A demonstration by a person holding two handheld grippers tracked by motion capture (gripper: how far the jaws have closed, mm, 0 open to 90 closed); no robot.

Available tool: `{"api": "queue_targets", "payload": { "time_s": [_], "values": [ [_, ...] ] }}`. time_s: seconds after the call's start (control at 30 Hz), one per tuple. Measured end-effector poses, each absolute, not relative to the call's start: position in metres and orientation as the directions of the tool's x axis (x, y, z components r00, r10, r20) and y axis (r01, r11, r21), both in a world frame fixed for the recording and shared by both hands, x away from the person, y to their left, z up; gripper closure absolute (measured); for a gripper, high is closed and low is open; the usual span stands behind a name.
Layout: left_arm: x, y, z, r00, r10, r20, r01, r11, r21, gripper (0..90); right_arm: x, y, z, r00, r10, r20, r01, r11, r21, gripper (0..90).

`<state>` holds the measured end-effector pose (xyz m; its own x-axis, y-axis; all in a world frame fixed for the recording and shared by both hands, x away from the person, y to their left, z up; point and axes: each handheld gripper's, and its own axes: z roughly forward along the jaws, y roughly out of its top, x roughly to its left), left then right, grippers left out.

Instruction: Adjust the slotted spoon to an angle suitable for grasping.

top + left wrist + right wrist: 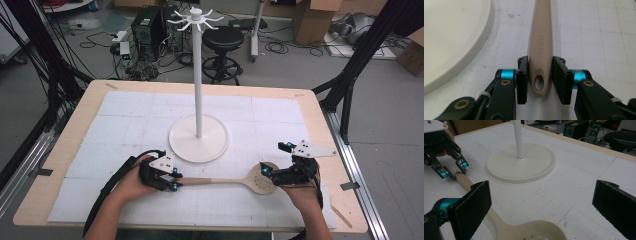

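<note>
We find the long beige plastic slotted spoon (235, 181) lying flat on the white gridded mat of the table (55, 150), near the front edge, just in front of the round base of the tall white hook stand (198, 137). Our left claw (539, 81) sits low at the handle's end, its black pads (561, 80) closed in on either side of the hanging-hole; the left pad seems to touch, the right shows a sliver of gap, so we judge the grip barely made, not firm. Taking it by this end leaves the hole free, likely for one of the stand's top hooks. Our right claw (272, 176) hovers wide open over the perforated bowl, holding nothing, probably placed to steady that end during the pickup.
</note>
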<state>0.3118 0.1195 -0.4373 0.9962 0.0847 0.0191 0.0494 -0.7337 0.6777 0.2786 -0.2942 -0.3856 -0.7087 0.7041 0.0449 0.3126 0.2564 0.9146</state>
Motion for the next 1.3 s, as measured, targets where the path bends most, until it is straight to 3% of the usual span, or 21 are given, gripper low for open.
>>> {"api": "queue_targets", "payload": {
  "time_s": [0.23,0.37,0.73,1.3],
  "values": [
    [0.314,0.094,-0.438,0.997,0.076,0.028,0.037,-0.731,0.681,66.2,0.278,-0.292,-0.384,-0.718,0.695,0.039,0.301,0.261,0.917,1.0],
    [0.311,0.095,-0.437,0.995,0.099,0.033,0.049,-0.724,0.688,50.5,0.279,-0.292,-0.383,-0.722,0.690,0.041,0.301,0.261,0.917,1.0],
    [0.310,0.161,-0.411,0.973,0.230,-0.012,0.126,-0.486,0.865,33.6,0.277,-0.292,-0.377,-0.726,0.687,0.037,0.287,0.254,0.924,1.0],
    [0.303,0.243,-0.382,0.914,0.405,-0.027,0.163,-0.305,0.938,11.5,0.275,-0.289,-0.378,-0.733,0.679,0.040,0.294,0.263,0.919,1.0]
  ]
}}
